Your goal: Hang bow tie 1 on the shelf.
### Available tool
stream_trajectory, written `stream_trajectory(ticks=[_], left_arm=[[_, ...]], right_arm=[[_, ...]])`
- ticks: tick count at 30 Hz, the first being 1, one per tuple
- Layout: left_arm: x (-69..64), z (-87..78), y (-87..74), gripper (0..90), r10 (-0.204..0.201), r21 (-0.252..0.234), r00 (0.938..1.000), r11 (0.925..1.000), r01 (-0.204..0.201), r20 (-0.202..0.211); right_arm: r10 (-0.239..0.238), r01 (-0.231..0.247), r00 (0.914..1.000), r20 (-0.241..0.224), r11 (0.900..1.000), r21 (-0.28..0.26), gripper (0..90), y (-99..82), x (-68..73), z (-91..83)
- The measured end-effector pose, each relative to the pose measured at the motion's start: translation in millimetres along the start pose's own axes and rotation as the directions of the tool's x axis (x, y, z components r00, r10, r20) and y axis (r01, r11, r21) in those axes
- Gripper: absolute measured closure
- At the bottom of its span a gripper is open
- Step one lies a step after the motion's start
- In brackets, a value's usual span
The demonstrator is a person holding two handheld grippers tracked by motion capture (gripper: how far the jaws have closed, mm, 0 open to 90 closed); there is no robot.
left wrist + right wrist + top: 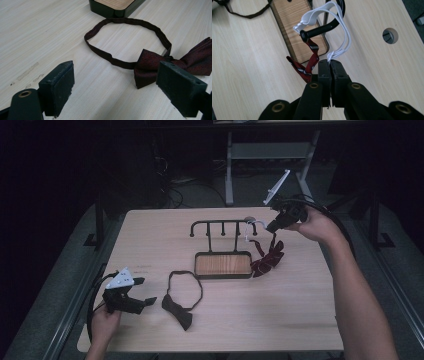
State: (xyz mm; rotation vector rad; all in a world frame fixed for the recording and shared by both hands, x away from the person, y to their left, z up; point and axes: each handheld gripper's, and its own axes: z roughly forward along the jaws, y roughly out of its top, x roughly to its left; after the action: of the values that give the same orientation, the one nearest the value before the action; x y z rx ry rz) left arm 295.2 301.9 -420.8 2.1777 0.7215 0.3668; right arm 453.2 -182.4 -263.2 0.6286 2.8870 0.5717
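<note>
Wood table [300,320] w/ black hook rack [222,247] mid. R gripper [330,65] jaws pinched tight on white elastic loop [342,22] draped over rack's end hook, striped bow tie [267,257] beside rack base. L gripper [115,87] jaws wide, empty, dark bow tie [175,63] just ahead, near rack base

High view overhead, facing forward-down, rather dim, gripper views close above table [300,320], all sharing wooden tray [223,265].

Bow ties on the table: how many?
2. Dark bow tie lies flat near the left gripper; striped red bow tie hangs beside the rack, its white band pinched by the right gripper.
</note>
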Motion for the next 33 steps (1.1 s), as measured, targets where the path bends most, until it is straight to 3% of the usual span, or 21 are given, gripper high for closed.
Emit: stream_trajectory(ticks=[25, 33], left_arm=[[-0.4, -1.6, 0.1, 14.8, -0.003, -0.005, 1.0000, 1.0000, 0.003, -0.003], [-0.2, -1.6, 0.2, 14.7, -0.001, -0.004, 1.0000, 1.0000, 0.001, -0.004]], right_arm=[[0.011, -0.010, 0.9998, -0.018, 0.9996, 0.026, 83.1, -5.4, -1.3, 13.4], [0.013, -0.012, 0.9994, -0.033, 0.9999, 0.009, 82.8, -11.0, -0.5, 12.3]])
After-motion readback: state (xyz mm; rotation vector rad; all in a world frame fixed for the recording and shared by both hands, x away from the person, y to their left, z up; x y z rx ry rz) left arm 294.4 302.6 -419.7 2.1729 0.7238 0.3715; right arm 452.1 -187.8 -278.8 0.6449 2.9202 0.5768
